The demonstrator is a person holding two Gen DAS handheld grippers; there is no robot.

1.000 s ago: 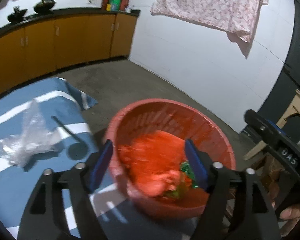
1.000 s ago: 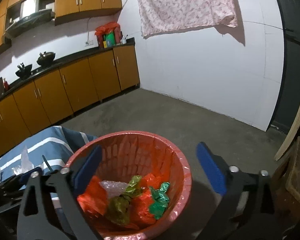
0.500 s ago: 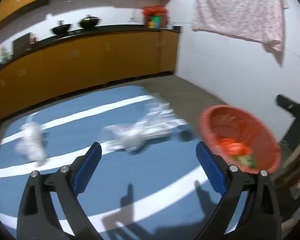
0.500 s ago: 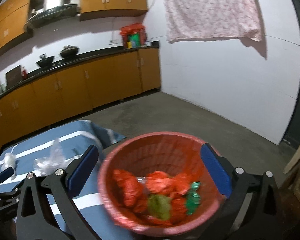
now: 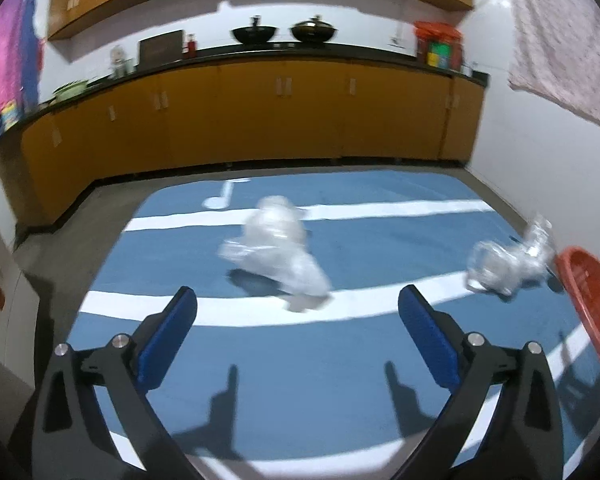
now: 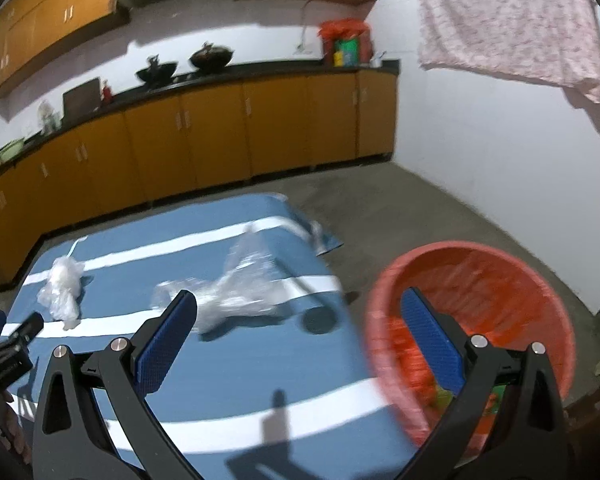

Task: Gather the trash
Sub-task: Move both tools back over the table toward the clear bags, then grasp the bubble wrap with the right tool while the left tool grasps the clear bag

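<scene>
**Reach for the next clear plastic bag, both grippers empty**

Blue striped mat (image 5: 340,360) covers the floor in front of the orange cabinets (image 5: 260,116). Red basket (image 6: 500,280) sits off the mat's right edge, already holding orange and green wrappers. Two pieces of trash are left on the mat: a crumpled clear bag (image 5: 276,248) straight ahead of the left gripper (image 5: 296,336), and a second clear bag (image 5: 508,260) just beside the basket, nearer the right gripper (image 6: 300,340).

Left jaws have just been opening and stand spread wide, nothing between them. Right jaws also spread, empty.

Likely step: left goes for the bag ahead. Advice: come in low, straddle the bunched middle rather than a loose edge, and close fully, since thin film slips and springs back. The right could take the bag beside the basket. Frames are blurred, so bag outlines are rough.
</scene>
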